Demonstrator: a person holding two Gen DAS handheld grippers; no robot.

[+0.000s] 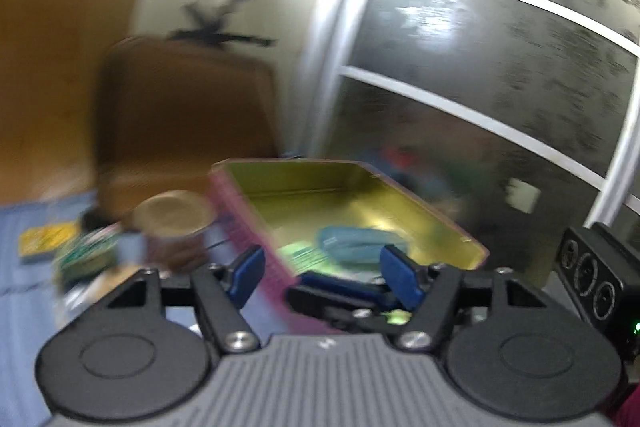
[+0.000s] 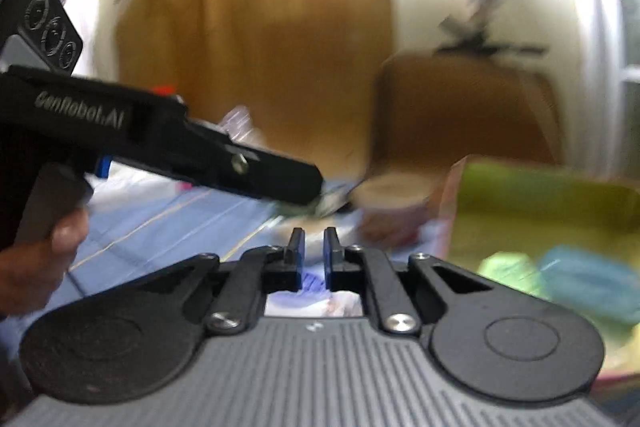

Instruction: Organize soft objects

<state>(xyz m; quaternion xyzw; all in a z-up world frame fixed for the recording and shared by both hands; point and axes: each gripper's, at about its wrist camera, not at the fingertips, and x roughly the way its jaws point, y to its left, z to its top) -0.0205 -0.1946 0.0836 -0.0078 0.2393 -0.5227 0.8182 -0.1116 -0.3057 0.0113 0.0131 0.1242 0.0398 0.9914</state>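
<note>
Blurred brown cardboard box (image 1: 184, 107), round tan-lidded container (image 1: 174, 215), yellow packet (image 1: 48, 237), blue cloth (image 2: 160, 215)
</note>
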